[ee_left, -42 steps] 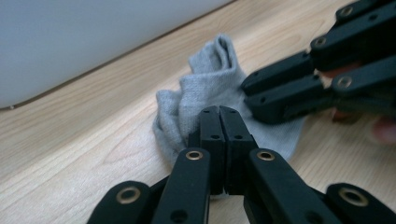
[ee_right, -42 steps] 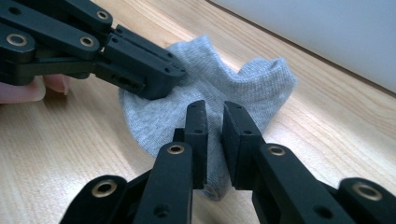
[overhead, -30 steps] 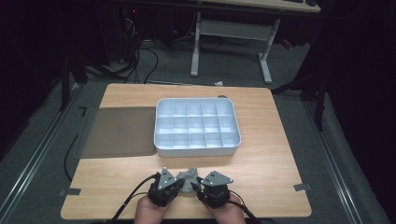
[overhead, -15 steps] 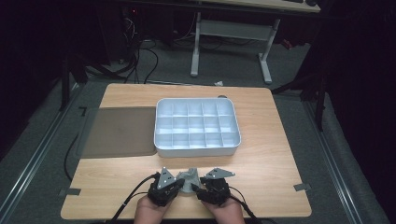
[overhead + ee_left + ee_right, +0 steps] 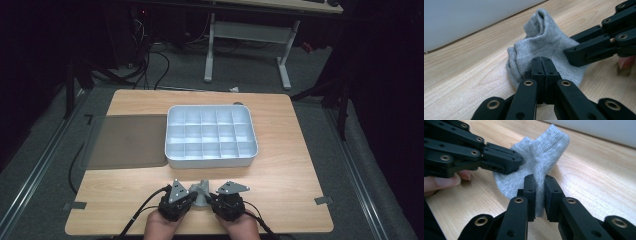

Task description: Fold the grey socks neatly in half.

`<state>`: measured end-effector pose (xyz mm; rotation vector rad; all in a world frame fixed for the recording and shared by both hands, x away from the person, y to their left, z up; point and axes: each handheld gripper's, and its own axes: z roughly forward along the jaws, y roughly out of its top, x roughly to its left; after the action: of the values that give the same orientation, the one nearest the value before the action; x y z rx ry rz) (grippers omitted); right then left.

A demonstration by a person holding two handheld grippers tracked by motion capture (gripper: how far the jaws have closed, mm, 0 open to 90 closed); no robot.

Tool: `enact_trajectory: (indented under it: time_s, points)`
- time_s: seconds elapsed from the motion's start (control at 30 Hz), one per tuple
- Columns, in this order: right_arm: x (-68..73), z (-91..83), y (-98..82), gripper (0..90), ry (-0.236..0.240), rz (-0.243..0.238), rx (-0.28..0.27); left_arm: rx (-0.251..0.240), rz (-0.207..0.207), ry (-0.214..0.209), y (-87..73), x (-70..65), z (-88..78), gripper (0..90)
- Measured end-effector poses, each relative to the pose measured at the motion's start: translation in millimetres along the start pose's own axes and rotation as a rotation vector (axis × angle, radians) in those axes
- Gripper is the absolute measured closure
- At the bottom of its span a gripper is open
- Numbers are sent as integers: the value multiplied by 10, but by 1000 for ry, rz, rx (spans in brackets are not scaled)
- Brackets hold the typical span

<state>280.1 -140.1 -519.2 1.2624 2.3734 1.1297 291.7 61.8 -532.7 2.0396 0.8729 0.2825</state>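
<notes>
Our left tool [image 5: 541, 68] clamped on the grey sock [image 5: 544, 47]; our right tool [image 5: 539, 185], jaws just closing, pinching its fabric on the tabletop [image 5: 280, 175].

Left claw [image 5: 192, 196] clamped tight; right claw [image 5: 212, 199] just closing, tips near-meeting, hands side by side

The sock [image 5: 541, 47] was light grey with a fine ribbed knit. Both grippers, left [image 5: 541, 65] and right [image 5: 539, 185], were black with brass-coloured rivets. The compartment tray [image 5: 210, 159] was pale blue-white. The table [image 5: 290, 170] showed light wood grain; the mat [image 5: 127, 141] was grey-brown.
</notes>
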Motion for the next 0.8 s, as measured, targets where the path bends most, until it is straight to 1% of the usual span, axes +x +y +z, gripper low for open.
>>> enact_trajectory:
  time_s: [0.27, 0.4, 0.5, 0.53, 0.57, 0.63, 0.7, 0.77, 0.8]
  points:
    - [98, -88, 54, 822, 3, -56, -40, 2, 4, -3, 1, -2, 1, 895]
    - [144, -80, 83, 822, 12, -74, -55, 1, 0, 1, 4, -4, 9, 895]
    - [166, -44, 103, 818, 20, -88, -64, 4, 6, 7, 11, -7, 15, 896]
    - [169, -33, 108, 811, 25, -88, -64, 3, 6, 8, 11, -9, 16, 896]
    - [170, -33, 114, 785, 23, -89, -63, 3, 5, 8, 11, -8, 16, 895]
    - [149, -78, 129, 709, 22, -81, -85, 3, 7, 8, 11, -8, 16, 896]
    - [112, -147, 138, 678, 7, -79, -115, 5, 10, 8, 11, -9, 16, 895]
    - [47, -223, 142, 662, -21, -72, -144, 5, 10, 8, 12, -9, 17, 895]
    - [14, -241, 137, 658, -27, -66, -146, 3, 8, 8, 12, -9, 19, 895]
